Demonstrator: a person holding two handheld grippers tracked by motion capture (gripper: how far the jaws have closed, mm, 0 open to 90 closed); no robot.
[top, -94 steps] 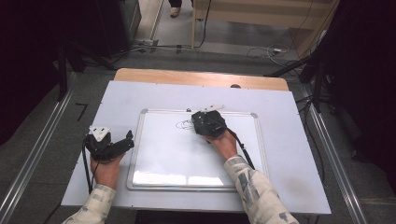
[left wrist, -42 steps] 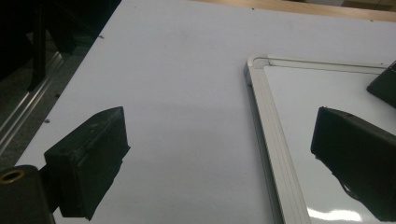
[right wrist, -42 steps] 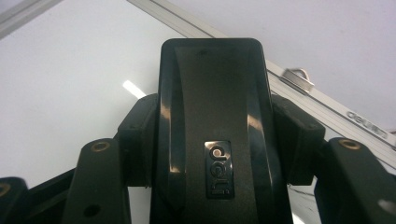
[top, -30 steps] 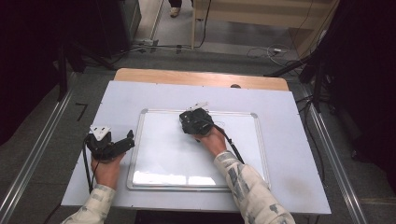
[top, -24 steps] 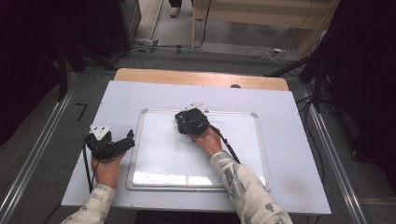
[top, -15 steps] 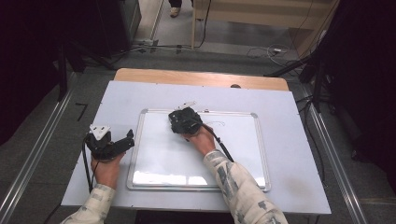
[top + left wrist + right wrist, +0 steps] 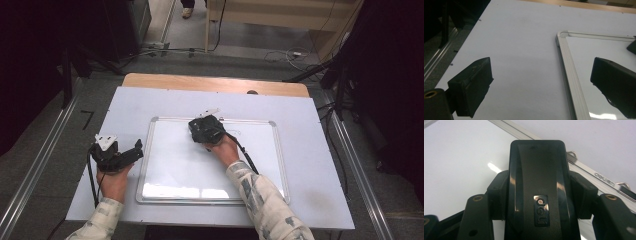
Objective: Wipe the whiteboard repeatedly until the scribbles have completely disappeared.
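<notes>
Eraser (image 7: 538, 187) base hidden, clamped in right gripper (image 7: 537, 195).

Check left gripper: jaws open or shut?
Open. In the left gripper view the left gripper has its two black jaws far apart with nothing between them, one over the table, one over the whiteboard.

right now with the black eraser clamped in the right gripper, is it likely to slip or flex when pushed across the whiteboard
The black eraser probably stays stiff: its shell looks like hard moulded plastic. That glossy shell could be slippery, though the right gripper jaws press both its sides. It should glide easily, since the whiteboard looks smooth and shiny.
</notes>
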